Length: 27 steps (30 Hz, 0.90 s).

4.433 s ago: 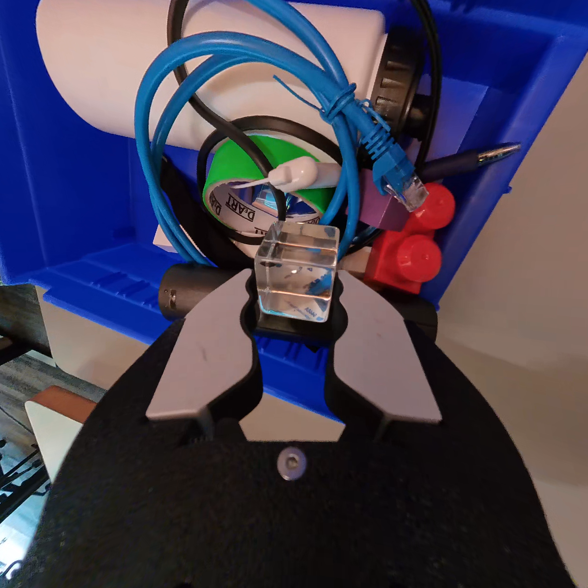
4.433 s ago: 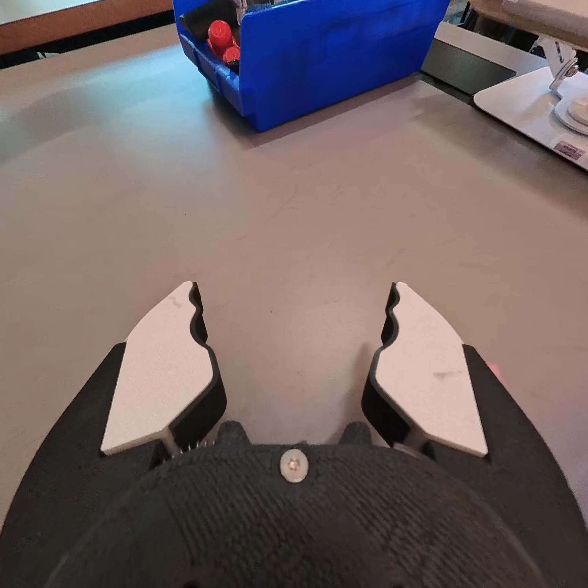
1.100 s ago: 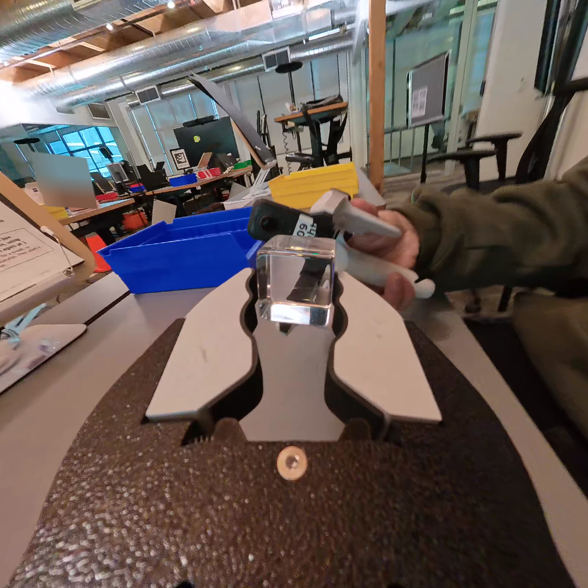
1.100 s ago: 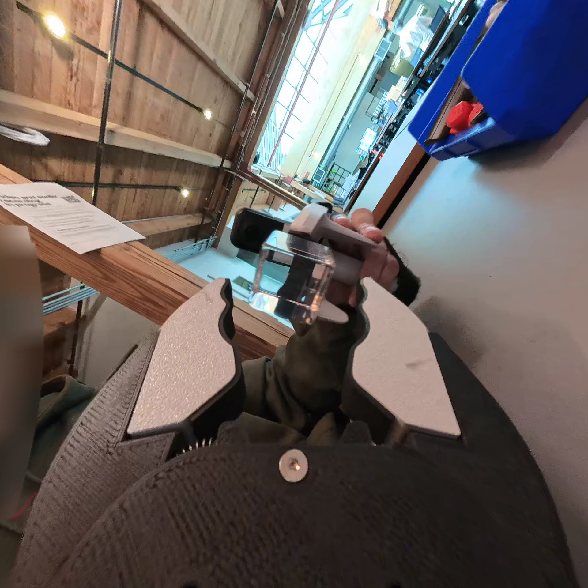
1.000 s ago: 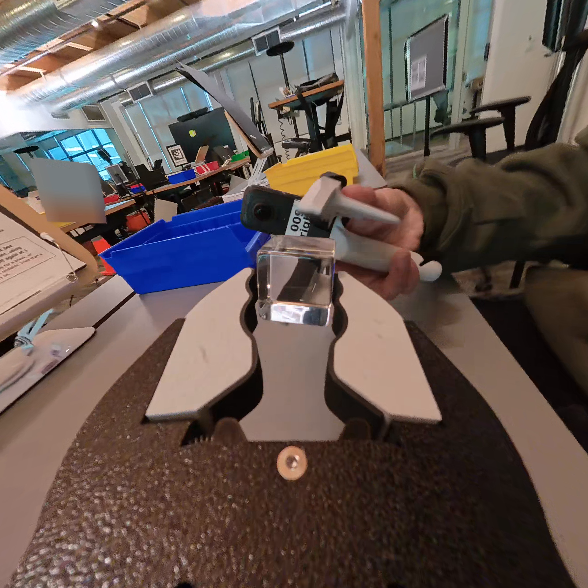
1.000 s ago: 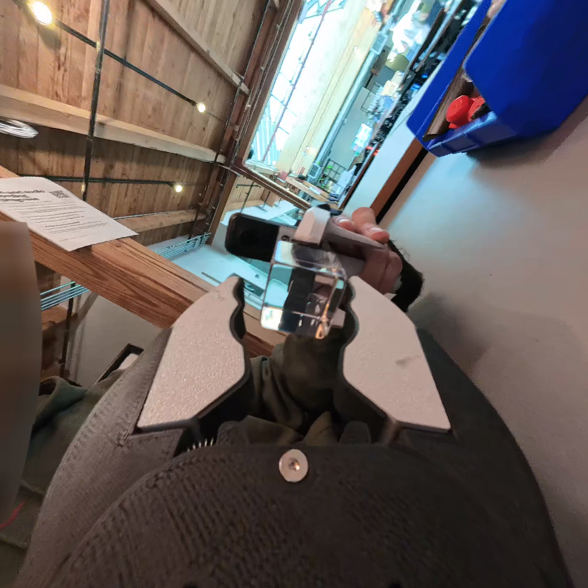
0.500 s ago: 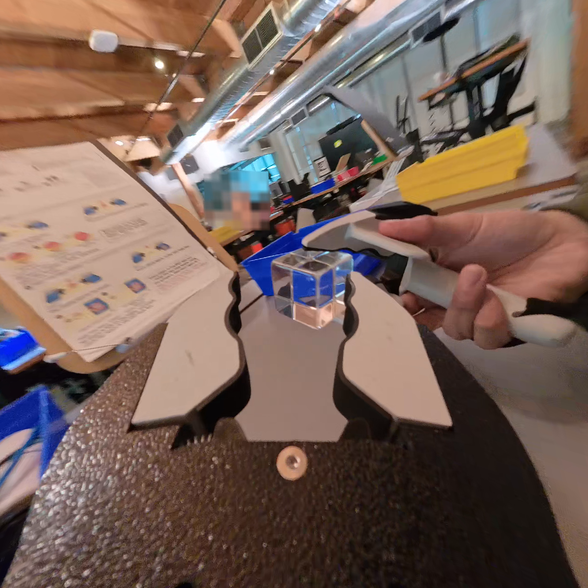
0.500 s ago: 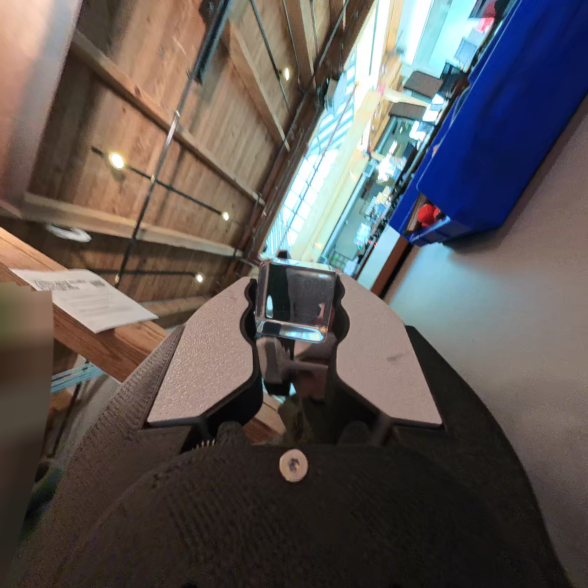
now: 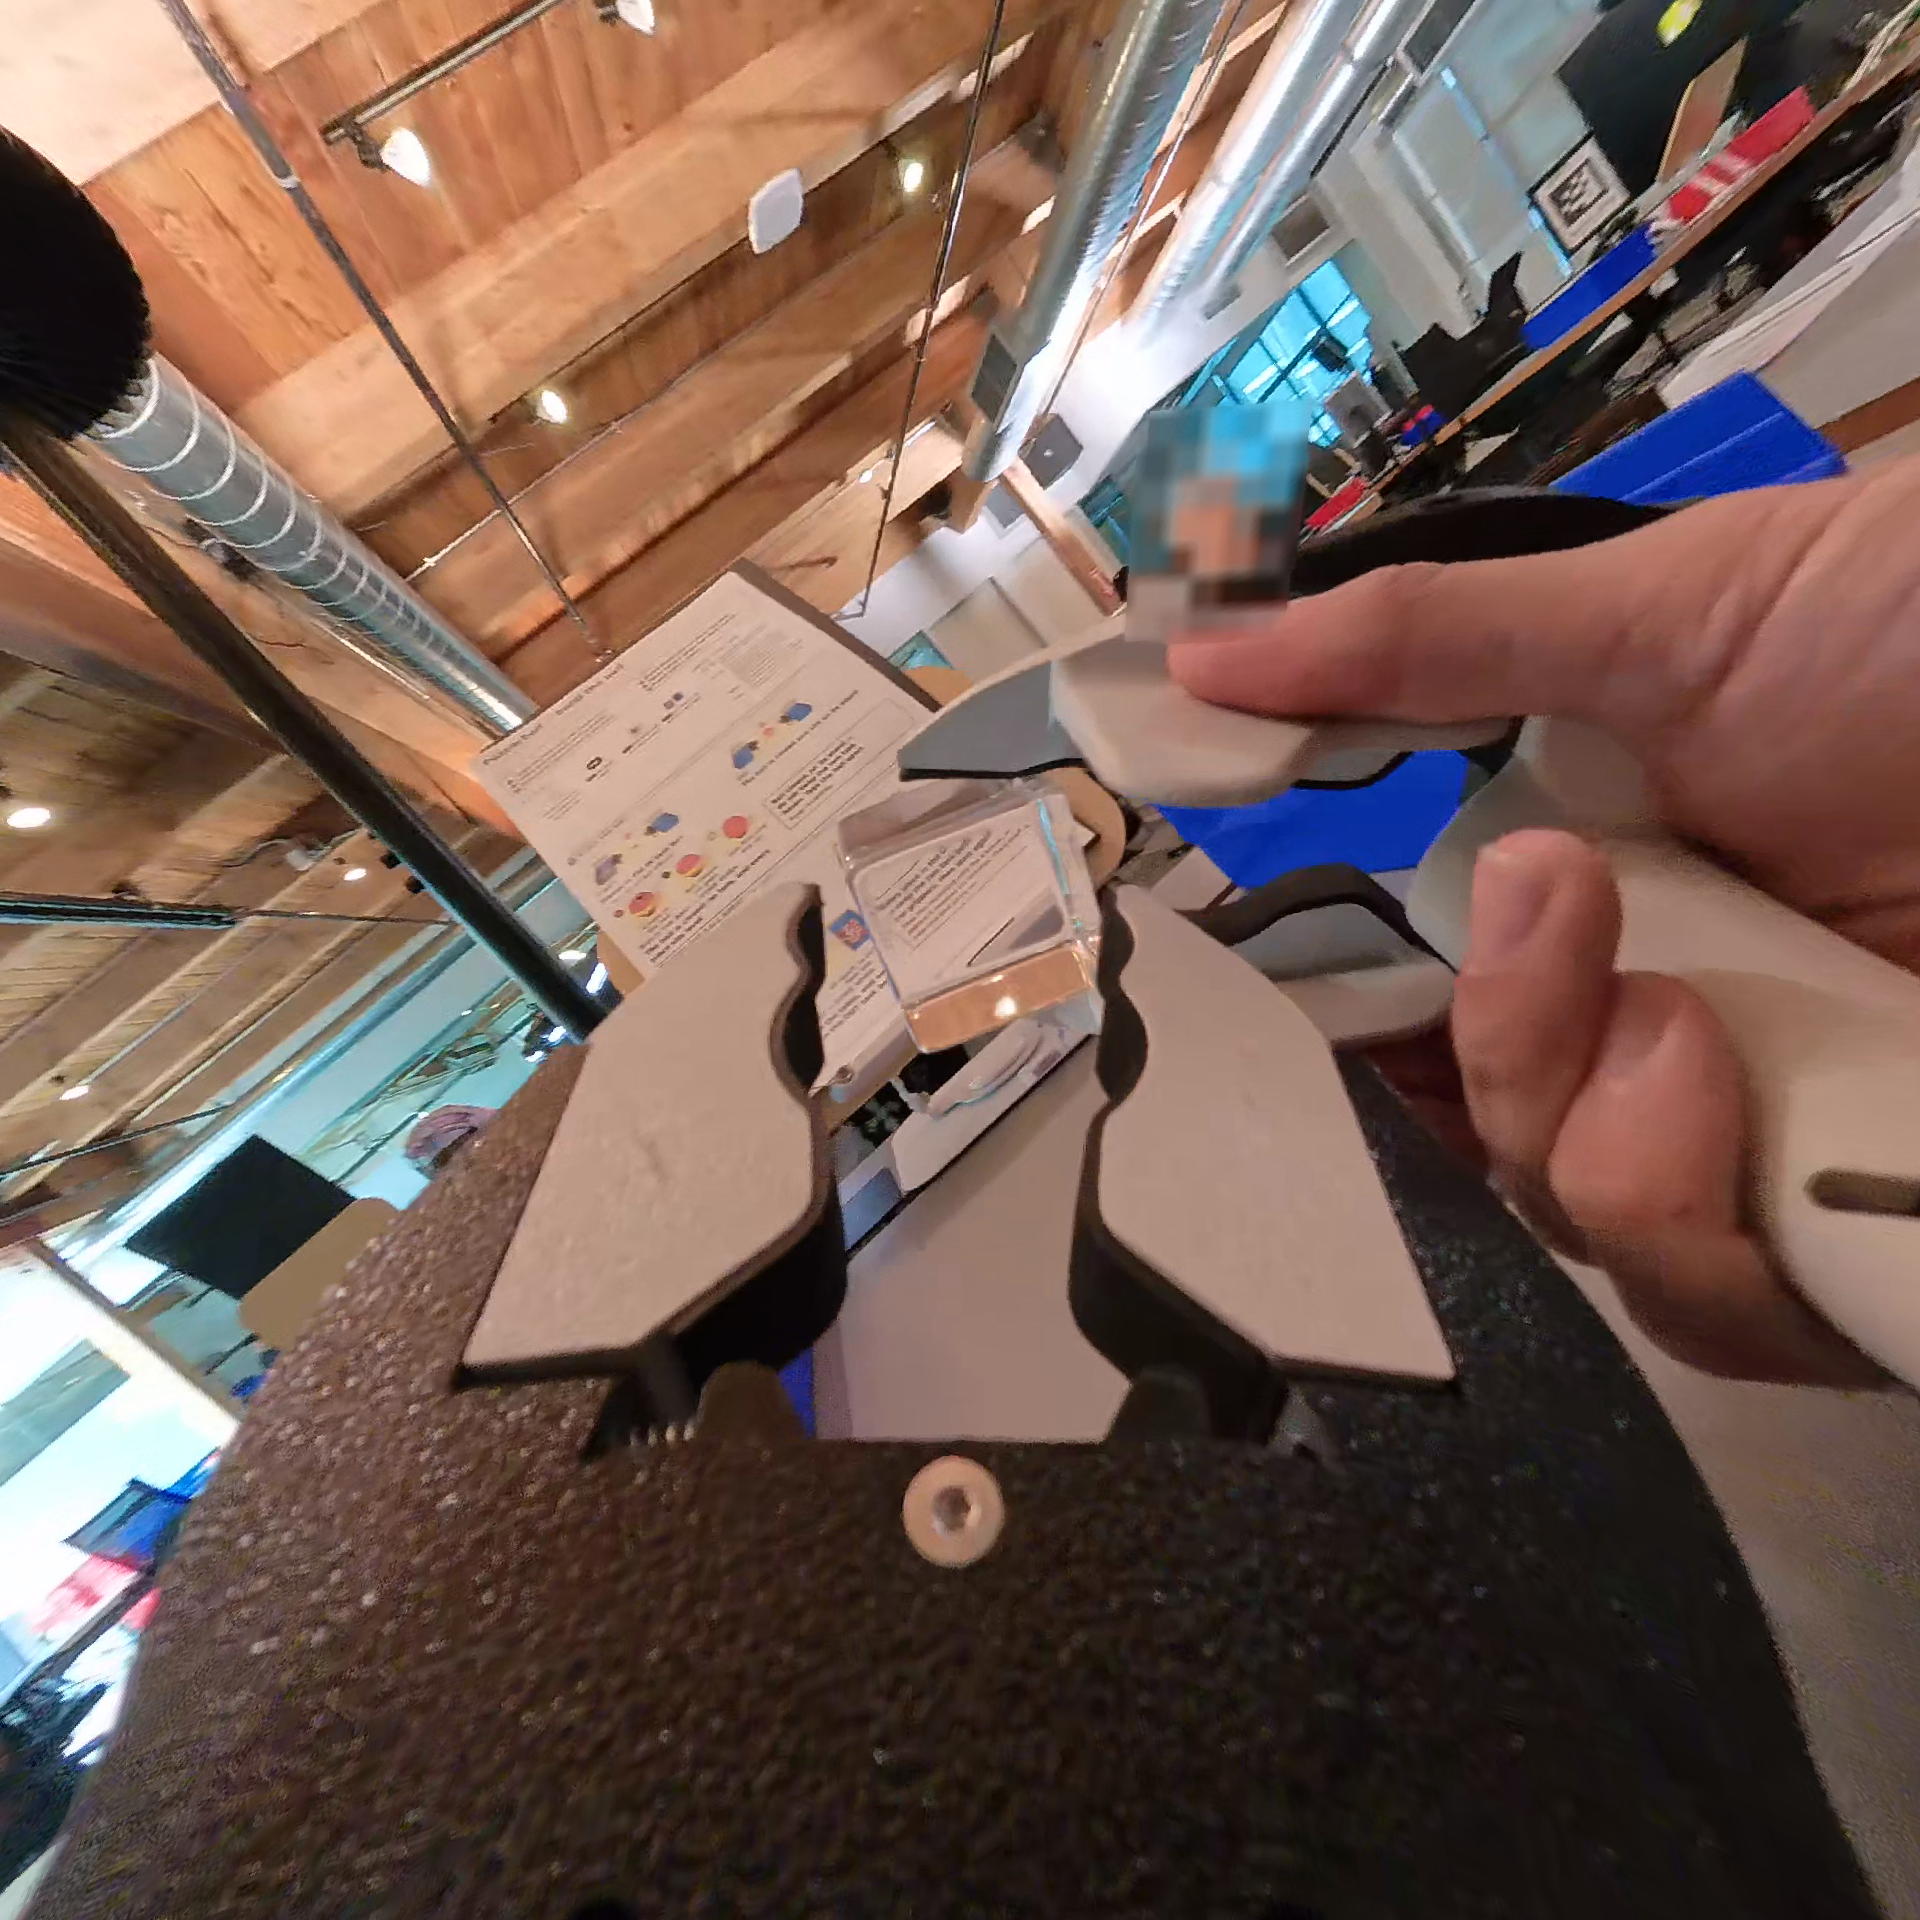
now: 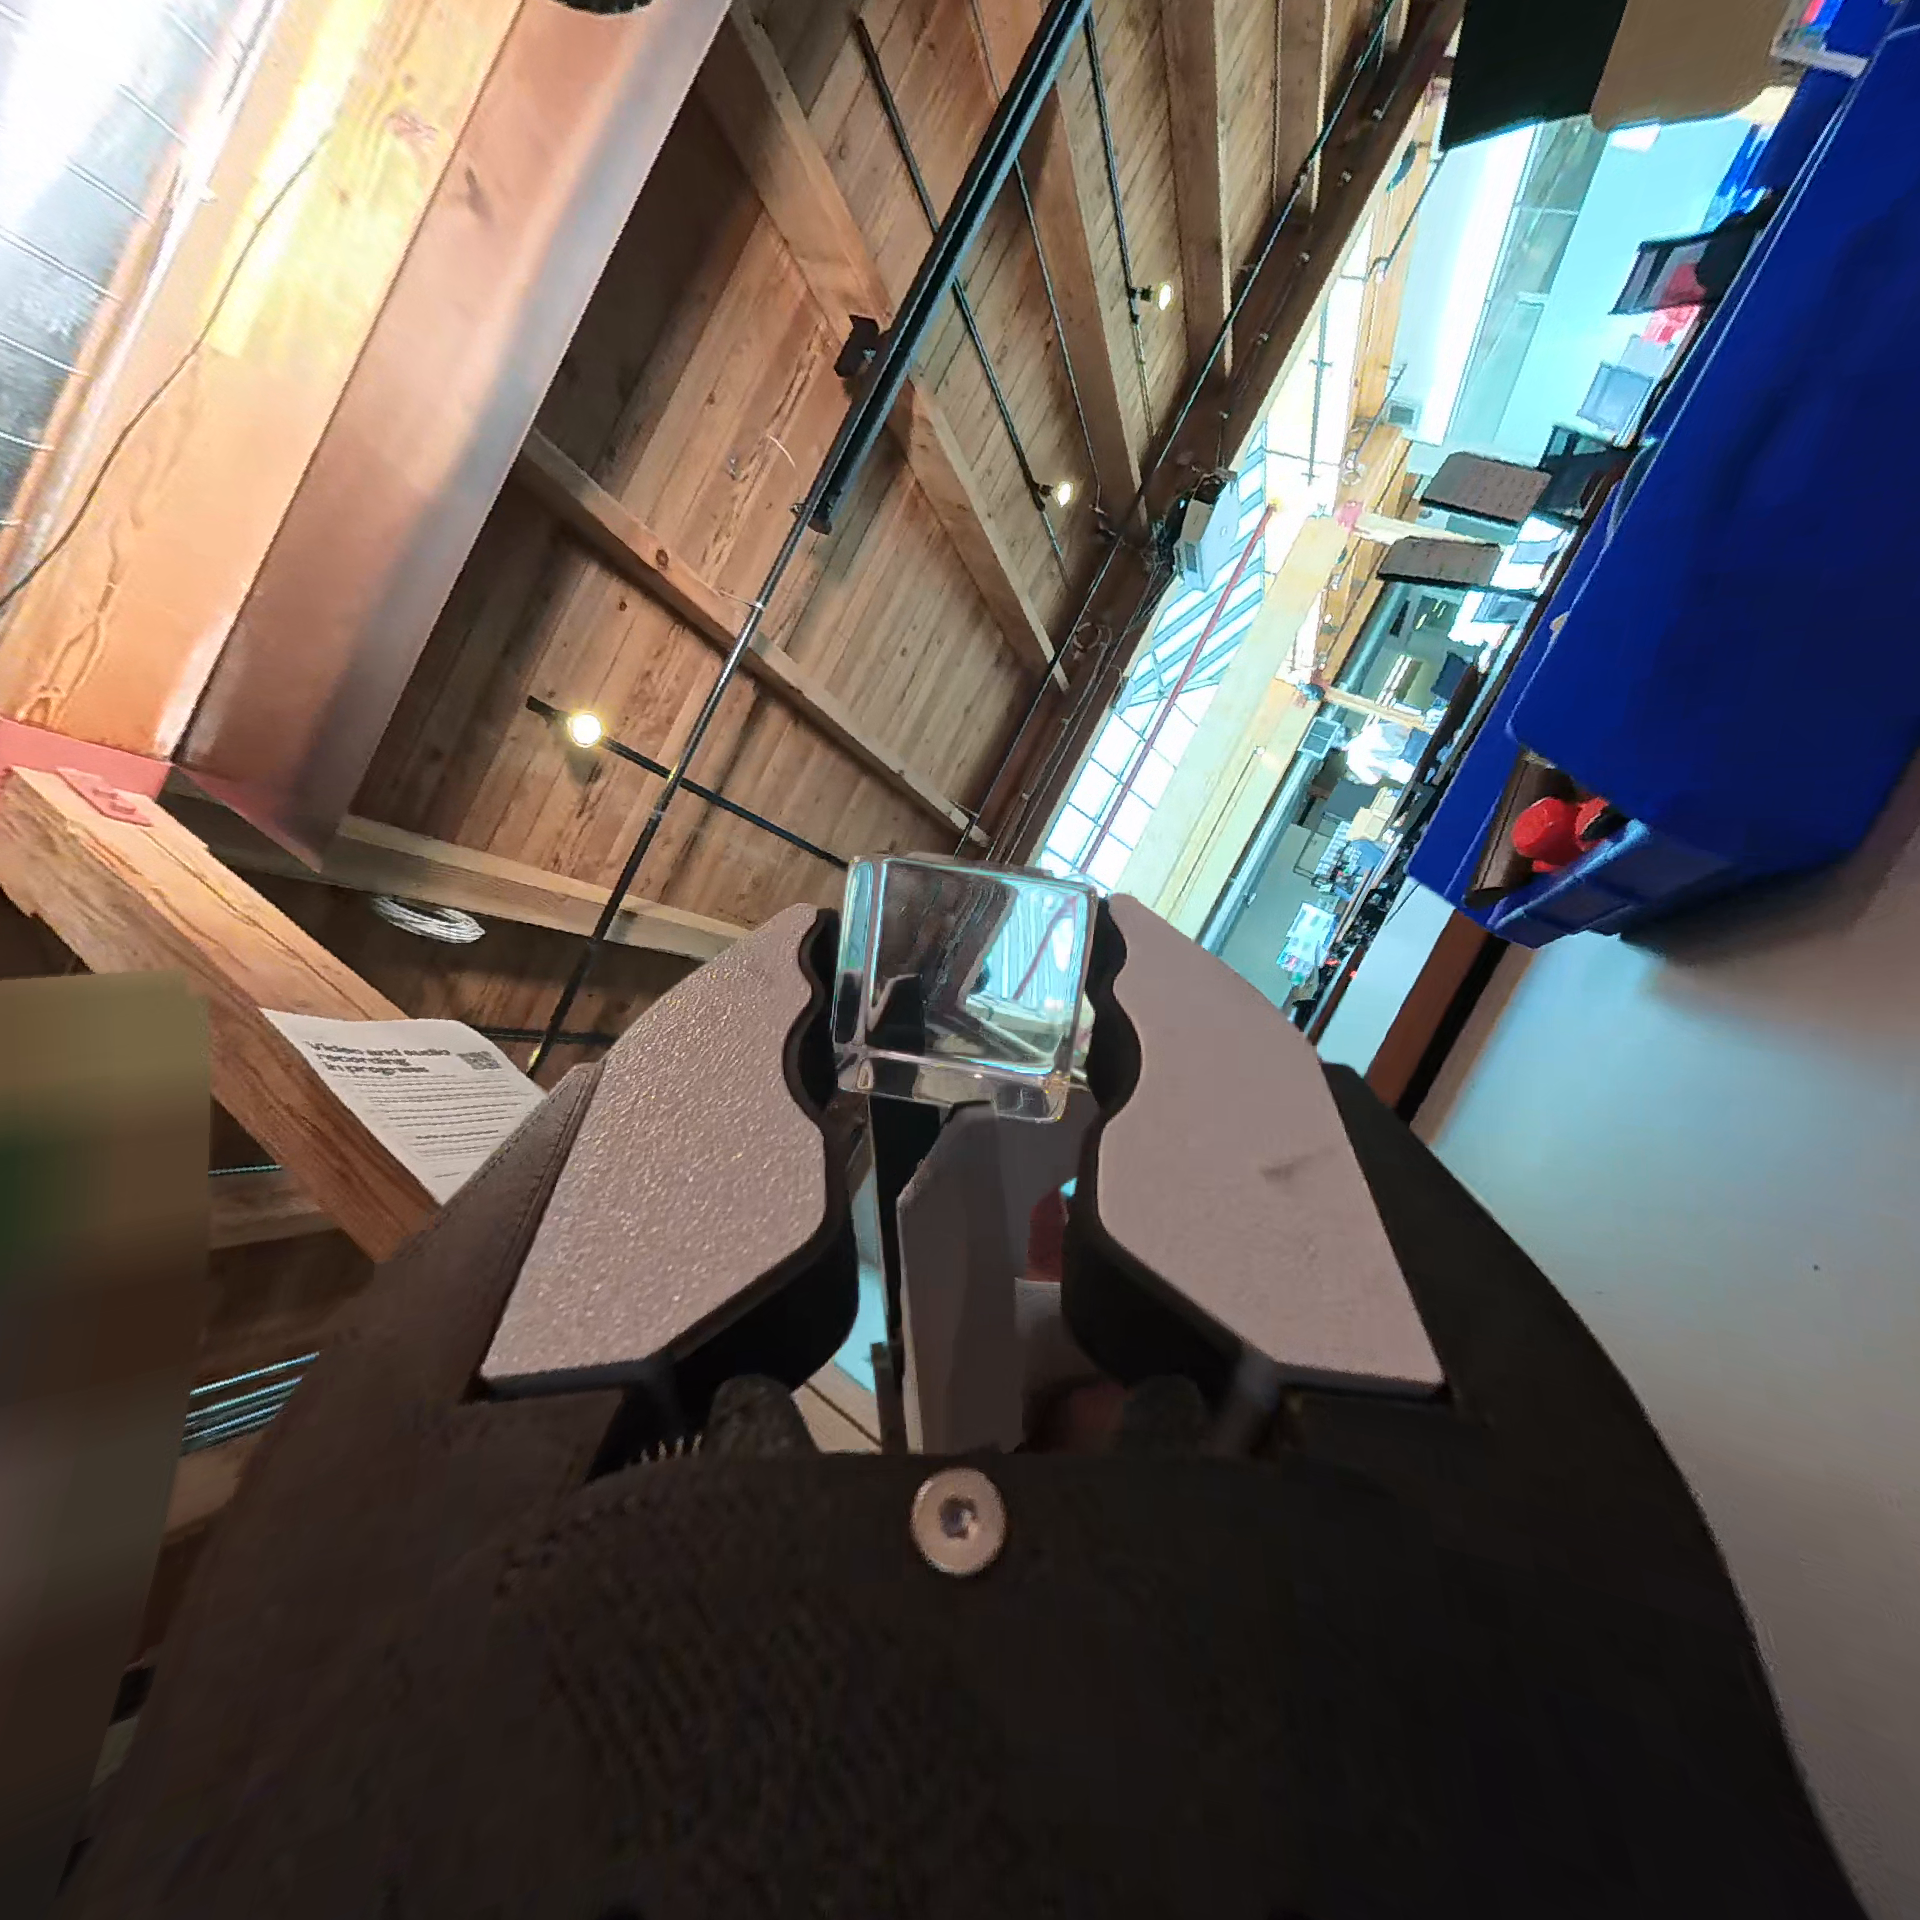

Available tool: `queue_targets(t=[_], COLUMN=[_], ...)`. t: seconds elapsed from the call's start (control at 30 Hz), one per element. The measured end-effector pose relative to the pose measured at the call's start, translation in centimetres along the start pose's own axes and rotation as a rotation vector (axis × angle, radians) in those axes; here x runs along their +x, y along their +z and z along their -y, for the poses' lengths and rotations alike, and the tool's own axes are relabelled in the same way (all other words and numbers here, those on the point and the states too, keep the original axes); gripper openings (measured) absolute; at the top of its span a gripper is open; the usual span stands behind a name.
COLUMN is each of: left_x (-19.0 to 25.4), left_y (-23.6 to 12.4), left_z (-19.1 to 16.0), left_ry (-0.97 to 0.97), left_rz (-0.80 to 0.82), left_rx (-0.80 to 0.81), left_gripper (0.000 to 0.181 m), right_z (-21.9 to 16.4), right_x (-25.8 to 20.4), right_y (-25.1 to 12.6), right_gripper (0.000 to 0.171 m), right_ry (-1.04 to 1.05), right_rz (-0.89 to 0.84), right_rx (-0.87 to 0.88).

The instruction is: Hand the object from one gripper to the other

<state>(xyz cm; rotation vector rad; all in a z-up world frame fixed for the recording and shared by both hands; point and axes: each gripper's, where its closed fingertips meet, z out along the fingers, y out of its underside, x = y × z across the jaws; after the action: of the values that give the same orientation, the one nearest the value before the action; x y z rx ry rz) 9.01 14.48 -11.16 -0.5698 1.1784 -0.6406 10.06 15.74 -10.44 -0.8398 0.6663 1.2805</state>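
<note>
Tilting up toward the wooden ceiling, left gripper (image 9: 961, 966) spread, clear cube (image 9: 971, 925) loose between its tips. Pinching cube (image 10: 966, 992) firmly, right gripper (image 10: 964, 997) angled upward; hand (image 9: 1704, 935) wrapped round its handle at right.

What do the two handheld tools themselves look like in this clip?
Both match: the left tool and right tool each have two flat pale-grey fingers with wavy black-lined inner edges, set on a textured black body with one silver screw. Seen from the left view, the right tool has an off-white handle.
</note>
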Motion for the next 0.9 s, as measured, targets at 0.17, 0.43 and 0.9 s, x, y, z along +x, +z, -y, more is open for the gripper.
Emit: queue_targets(t=[0.17,0.43,0.9], left_x=[0.6,0.4,0.0], left_y=[0.0,0.3,-0.9], left_z=[-0.4,-1.0,-1.3], left_ry=[0.007,-0.088,-0.616], left_rz=[0.03,0.034,-0.693], left_rx=[-0.04,-0.108,-0.142], left_gripper=[0.046,0.046,0.044], right_z=[0.1,-0.5,-1.9], right_x=[0.5,1.1,-0.8], right_y=[-0.2,-0.2,-2.0], right_gripper=[0.046,0.046,0.079], right_ry=[-0.039,-0.094,-0.878], right_rz=[-0.045,-0.071,-0.113], right_rx=[0.015,-0.03,-0.537])
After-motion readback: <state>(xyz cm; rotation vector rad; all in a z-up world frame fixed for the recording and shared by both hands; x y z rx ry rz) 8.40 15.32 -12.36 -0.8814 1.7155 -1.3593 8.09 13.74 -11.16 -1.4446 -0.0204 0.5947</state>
